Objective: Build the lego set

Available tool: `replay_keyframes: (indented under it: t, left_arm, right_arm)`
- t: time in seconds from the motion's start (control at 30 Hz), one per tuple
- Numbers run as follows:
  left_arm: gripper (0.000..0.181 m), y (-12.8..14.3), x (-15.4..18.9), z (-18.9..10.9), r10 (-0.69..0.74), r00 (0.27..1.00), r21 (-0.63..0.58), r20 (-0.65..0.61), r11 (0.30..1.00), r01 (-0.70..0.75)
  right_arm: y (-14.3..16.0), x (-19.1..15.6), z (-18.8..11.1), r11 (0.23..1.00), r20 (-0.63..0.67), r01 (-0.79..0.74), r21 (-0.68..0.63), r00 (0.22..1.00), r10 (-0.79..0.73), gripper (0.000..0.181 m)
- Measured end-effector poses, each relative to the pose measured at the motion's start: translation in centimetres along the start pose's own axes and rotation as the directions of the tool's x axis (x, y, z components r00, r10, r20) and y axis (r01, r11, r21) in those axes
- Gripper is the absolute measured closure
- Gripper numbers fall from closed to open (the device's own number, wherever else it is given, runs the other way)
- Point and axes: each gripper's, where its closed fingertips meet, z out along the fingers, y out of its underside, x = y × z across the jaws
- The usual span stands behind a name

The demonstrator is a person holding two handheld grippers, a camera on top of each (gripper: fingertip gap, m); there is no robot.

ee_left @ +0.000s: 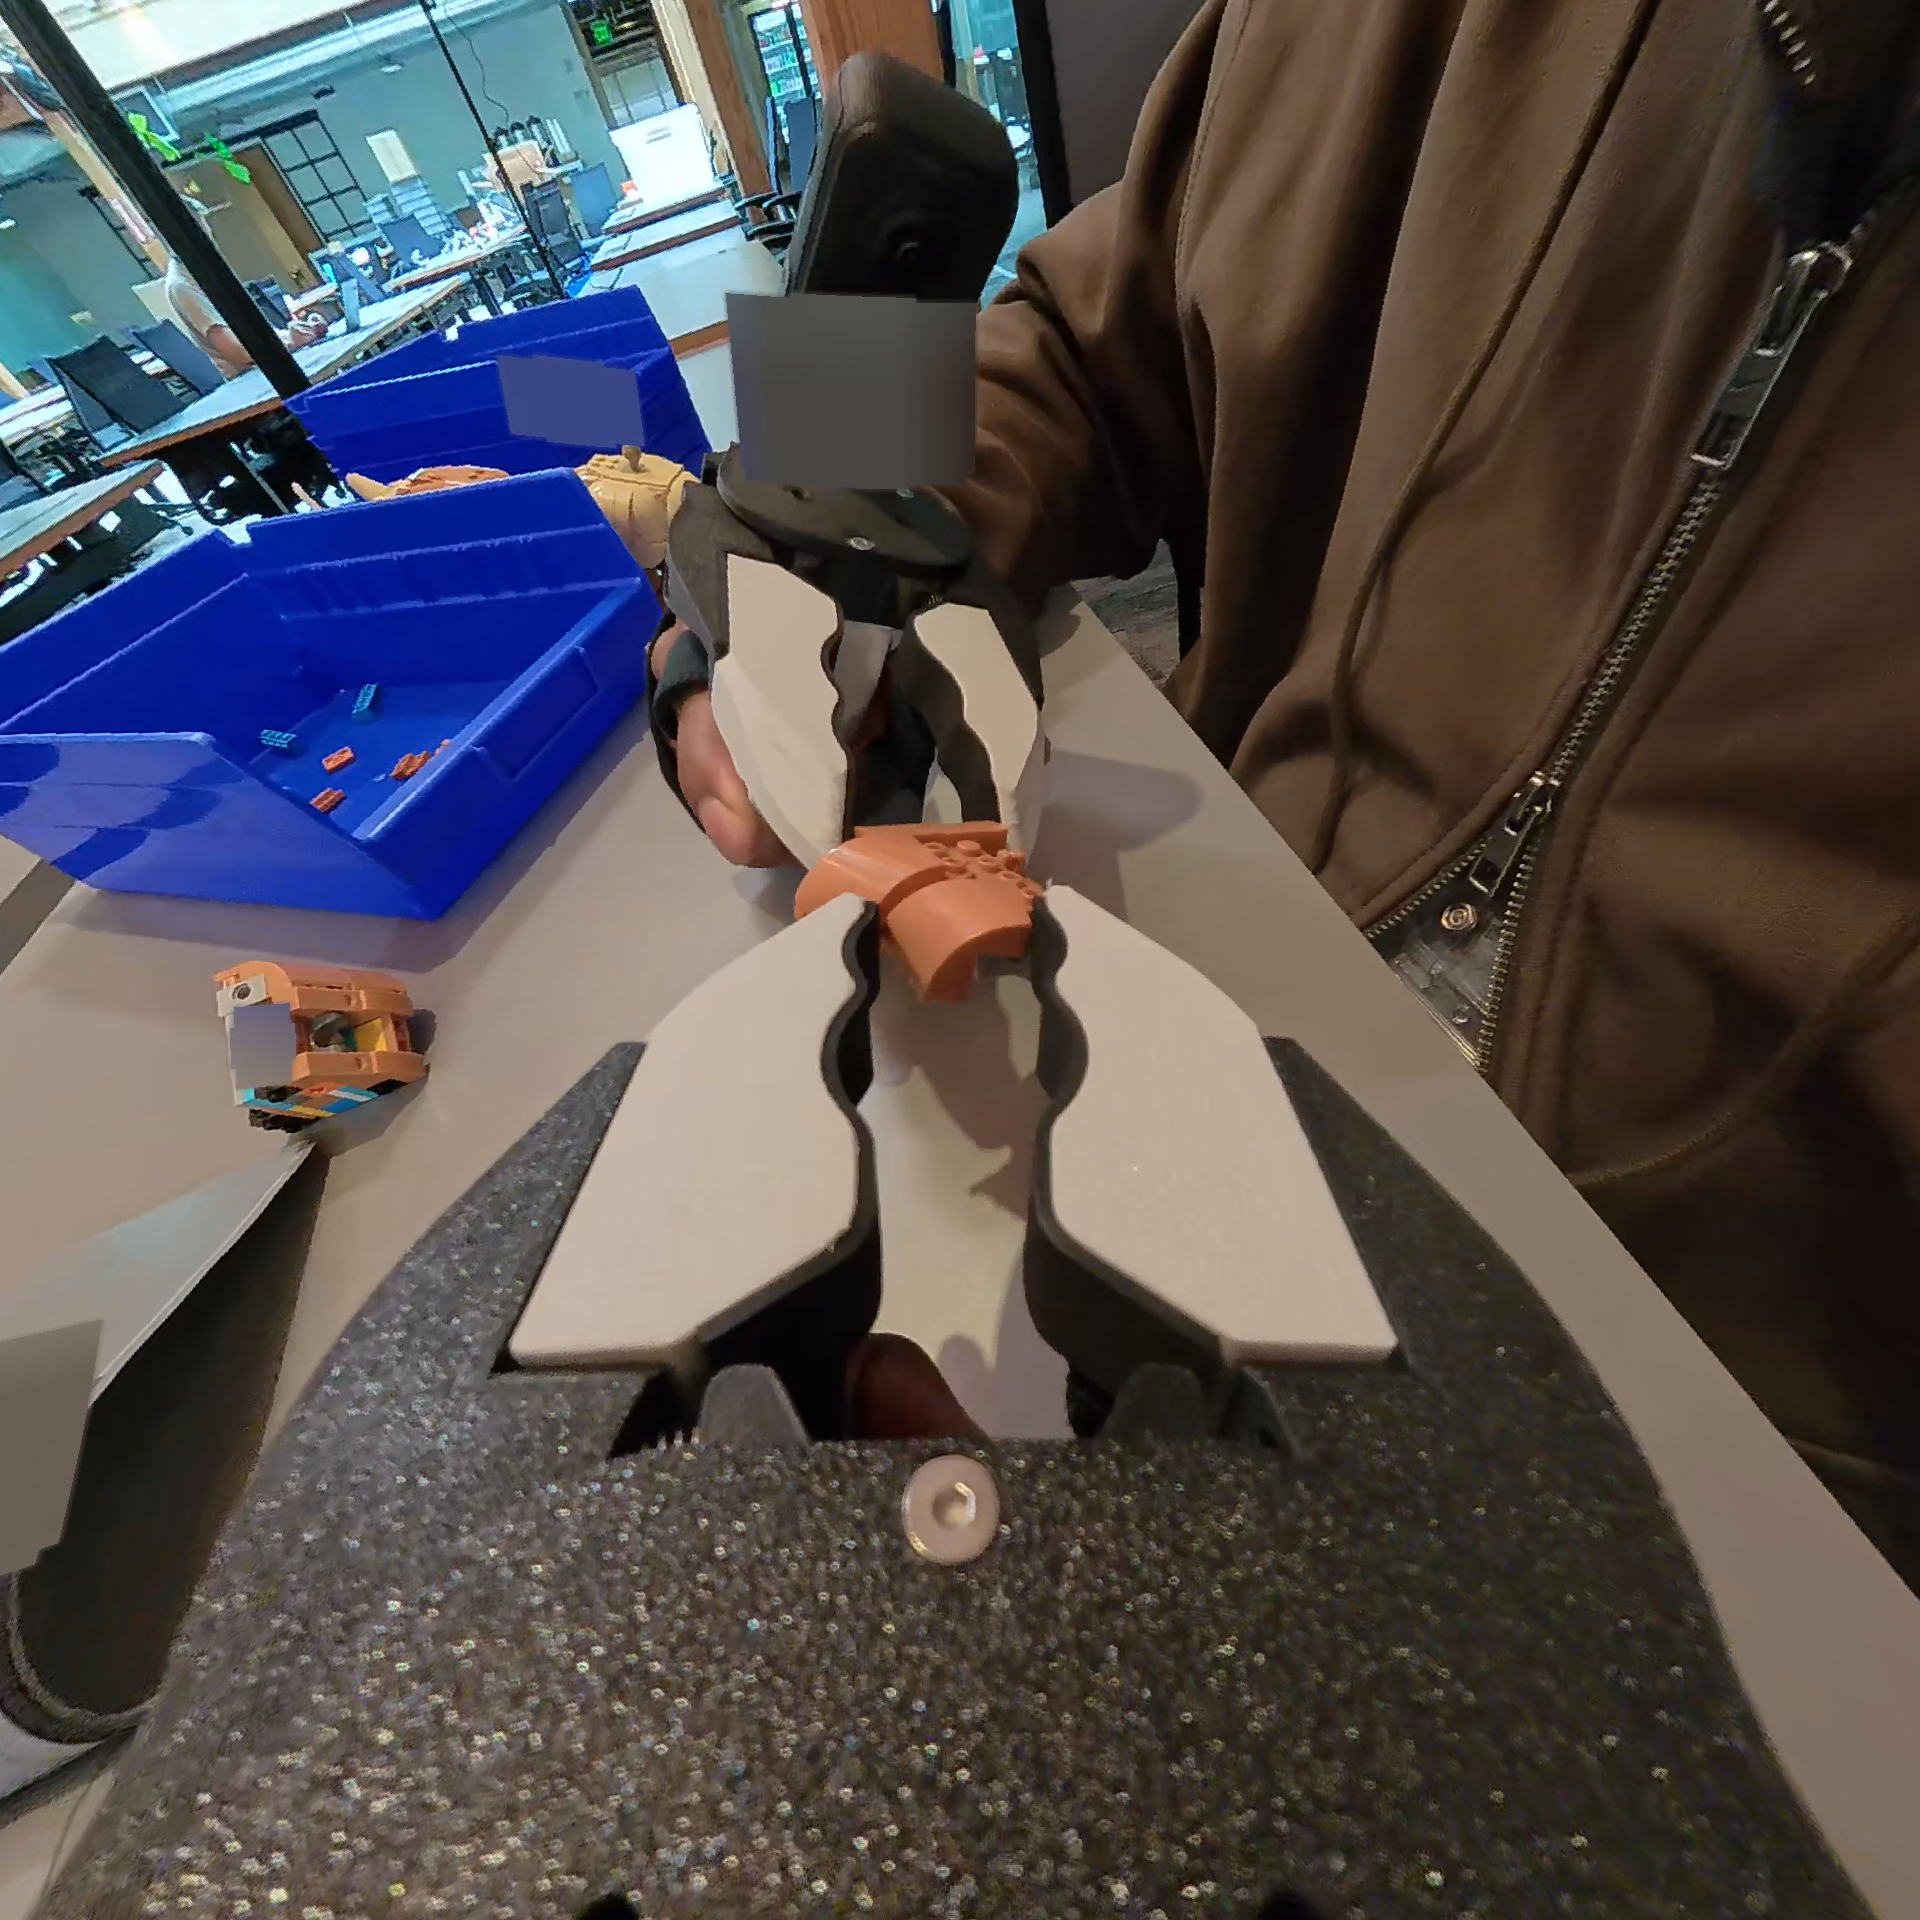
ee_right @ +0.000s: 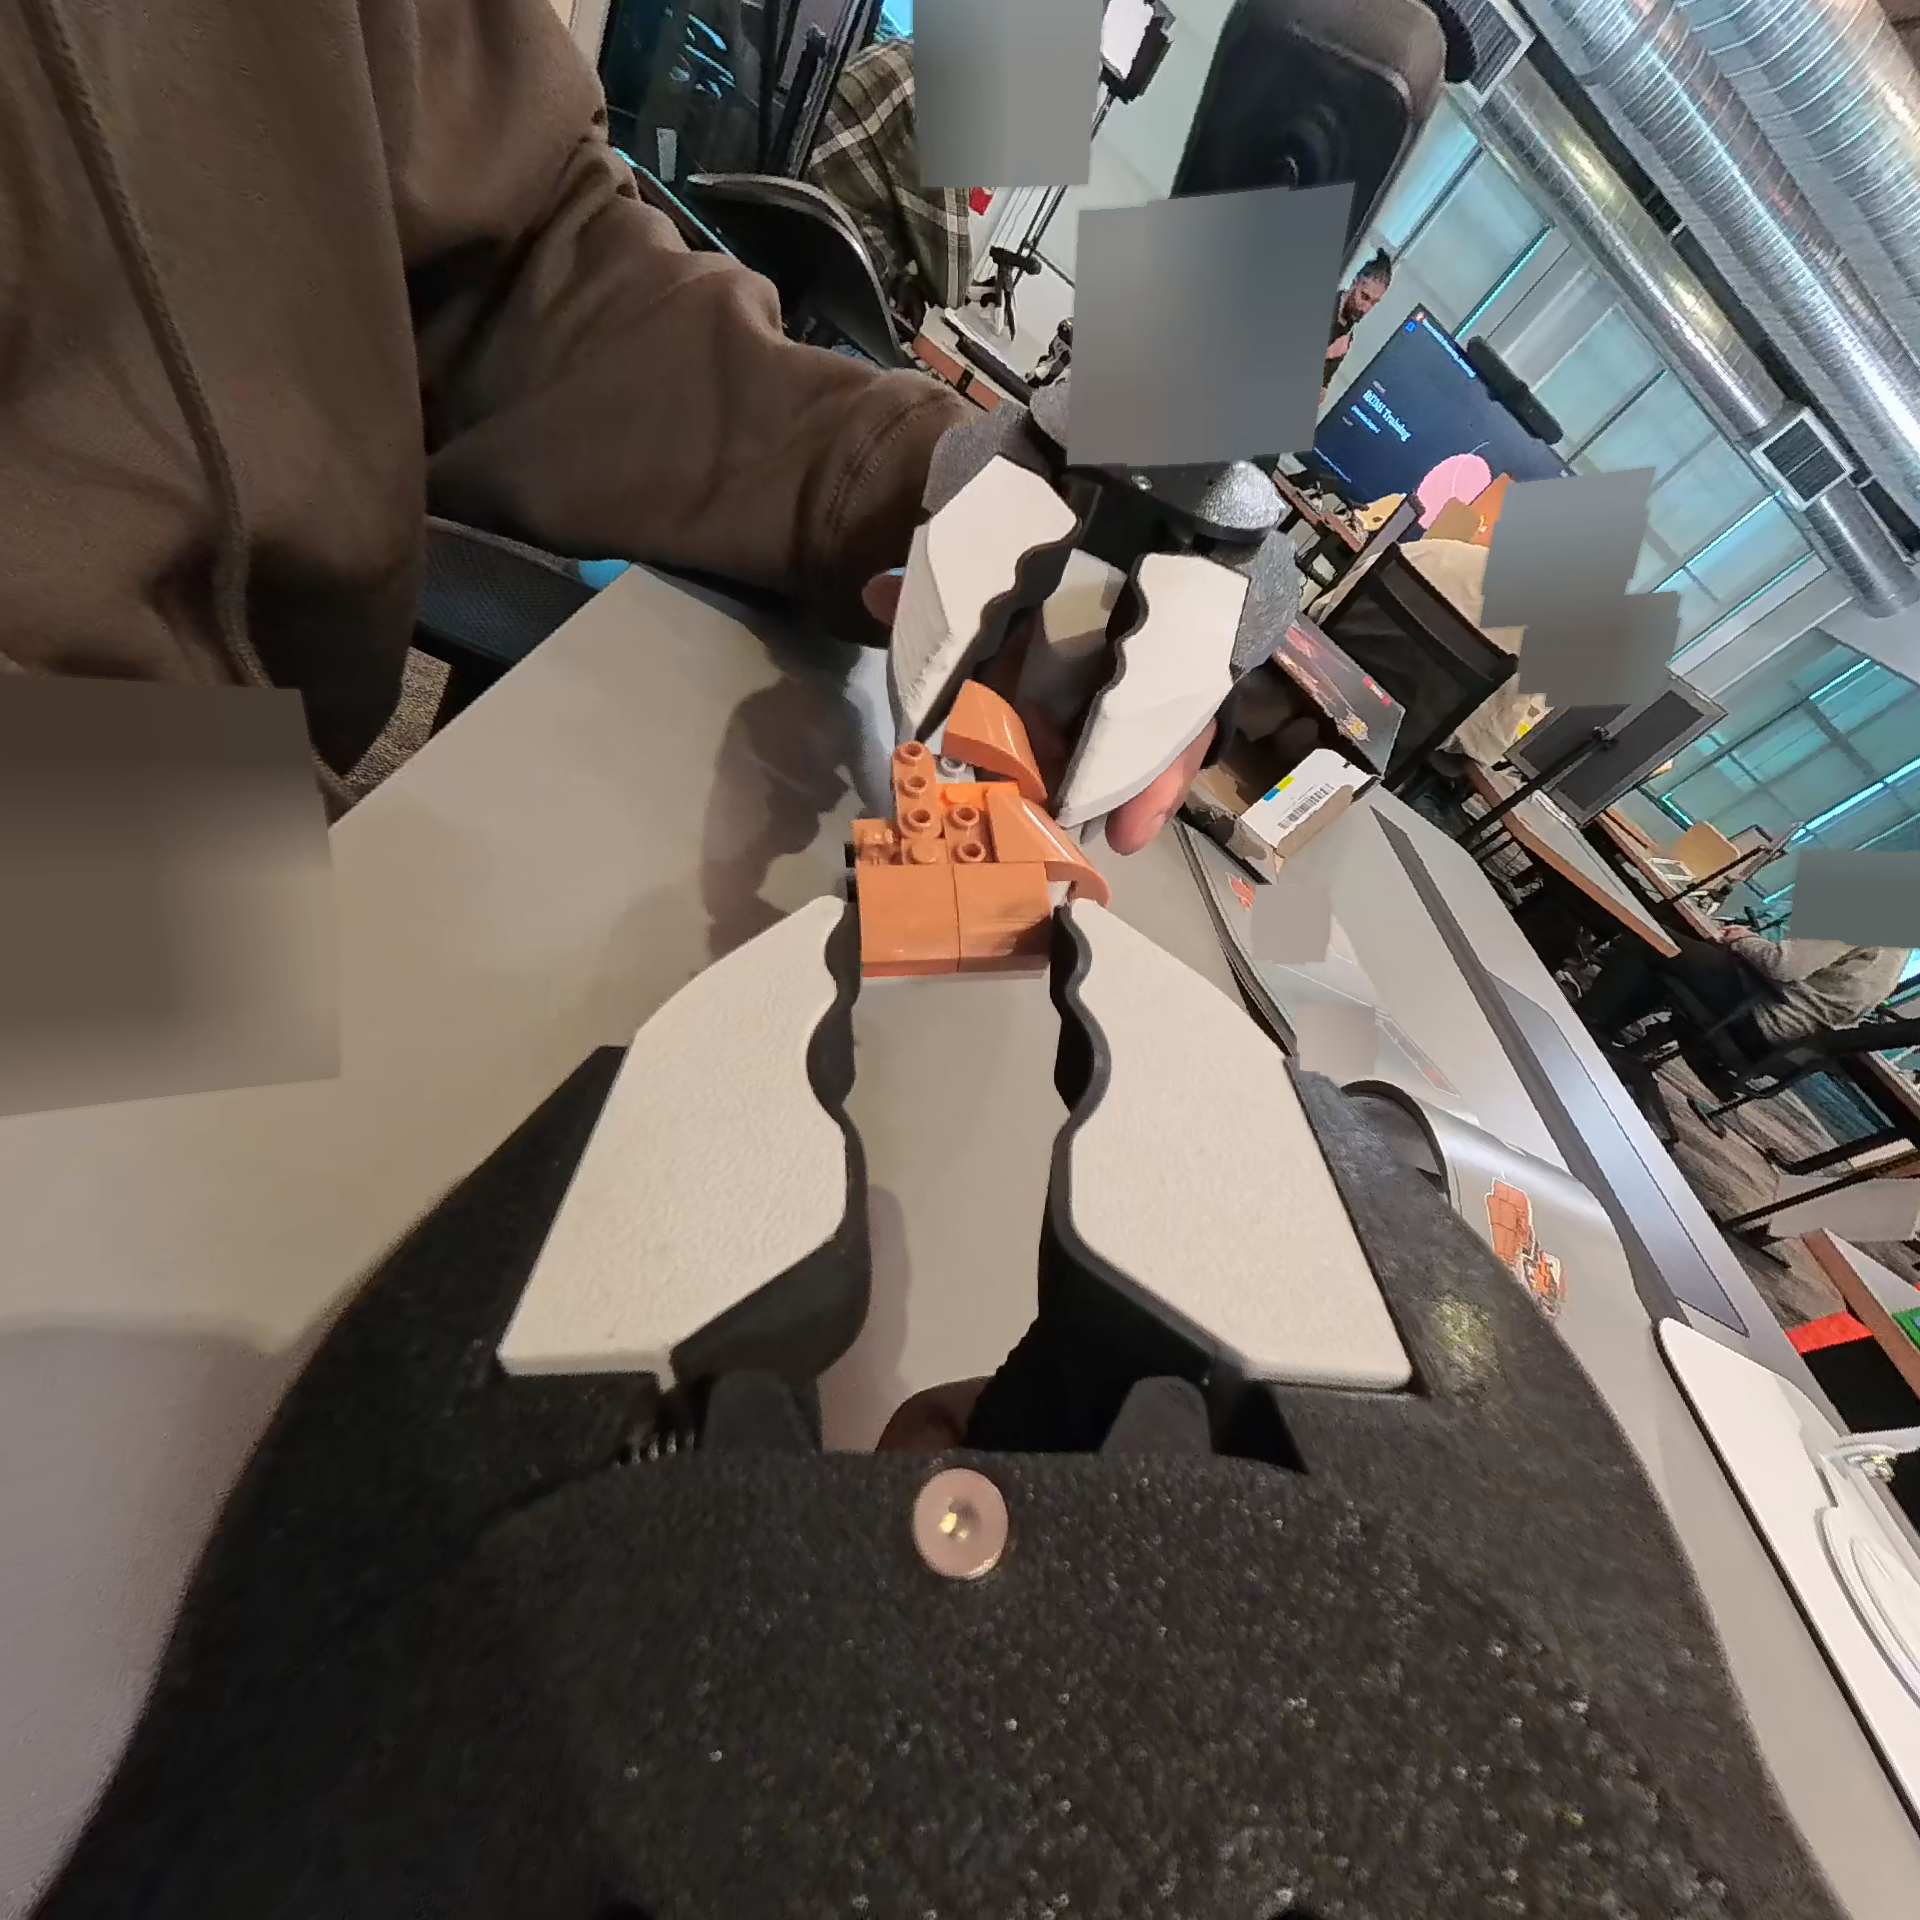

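Assembly is mid-join above the table [ee_left: 582,935]: the right tool [ee_right: 954,914] clenches the orange brick cluster [ee_right: 951,883], while the left tool [ee_left: 951,920], at twelve o'clock in the right view, grips a curved orange piece [ee_right: 992,740]. Next, I judge, it must be seated squarely on the studs.

— What sort of place is this?
— An open-plan office or lab: rows of desks [ee_left: 343,322] with black chairs [ee_left: 104,384], glass partition walls [ee_left: 291,156].
— Anything else?
— A large dark screen [ee_right: 1423,426], exposed silver ducting [ee_right: 1766,208] overhead, blue parts bins [ee_left: 312,665] on a grey surface [ee_left: 582,935].
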Motion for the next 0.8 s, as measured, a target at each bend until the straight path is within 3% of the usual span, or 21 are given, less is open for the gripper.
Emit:
replay_keyframes:
  t: [0.8]
  left_arm:
    - [0.155, 1.2, -3.8, -0.9, -0.048, 0.996, -0.028, 0.073, 0.998, 0.050]
  right_arm:
    - [2.9, 3.4, 0.5, 0.995, -0.072, -0.056, -0.079, 0.996, 0.050, 0.146]
